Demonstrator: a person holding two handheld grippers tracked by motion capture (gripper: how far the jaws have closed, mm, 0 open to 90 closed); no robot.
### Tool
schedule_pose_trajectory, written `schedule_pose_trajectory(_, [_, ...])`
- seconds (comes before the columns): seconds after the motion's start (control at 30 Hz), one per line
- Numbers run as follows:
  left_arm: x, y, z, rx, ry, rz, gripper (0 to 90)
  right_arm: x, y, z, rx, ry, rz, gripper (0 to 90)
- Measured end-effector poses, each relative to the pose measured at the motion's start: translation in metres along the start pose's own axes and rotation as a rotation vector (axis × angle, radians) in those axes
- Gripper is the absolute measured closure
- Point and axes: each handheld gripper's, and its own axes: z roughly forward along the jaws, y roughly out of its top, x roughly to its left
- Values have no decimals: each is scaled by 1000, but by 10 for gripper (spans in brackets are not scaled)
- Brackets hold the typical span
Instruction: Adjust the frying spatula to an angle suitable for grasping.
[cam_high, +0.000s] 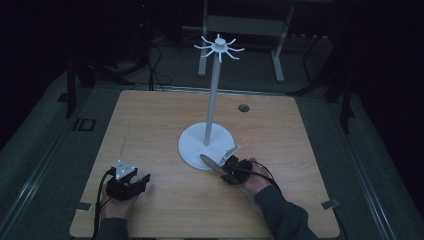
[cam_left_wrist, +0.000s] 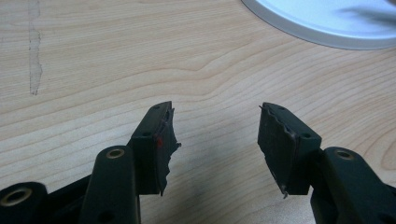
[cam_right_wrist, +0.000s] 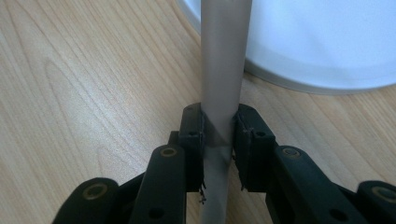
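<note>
Wooden table (cam_high: 150, 130): I see my right gripper (cam_right_wrist: 218, 140) clamping a flat grey handle (cam_right_wrist: 222, 70); left gripper (cam_left_wrist: 215, 135) rests open near the front edge.

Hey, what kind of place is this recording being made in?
Probably a lab or workshop set up for recording, not a home: a lone wooden table in a dark room, cables on the floor, a metal frame behind, and a white hook stand.

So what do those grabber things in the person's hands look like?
Both are black. The left gripper has two chunky jaws with brass-coloured rivets, jagged pads, a tiny red mark and a grey three-cornered plate on top. The right gripper has a black cable looping over the hand. The sleeves are dark grey.
</note>
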Motion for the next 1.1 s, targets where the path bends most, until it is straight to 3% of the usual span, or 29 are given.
schedule_pose_trajectory(0.5, [0,0,0,0,0,-3,459,-10,-8,-20,-109,-26,78,744])
schedule_pose_trajectory(0.53, [0,0,0,-1,-1,-4,459,-13,-11,-25,-141,-33,96,744])
schedule_pose_trajectory(1.1, [1,1,2,5,-11,-5,458,-30,-28,-51,-313,-114,217,744])
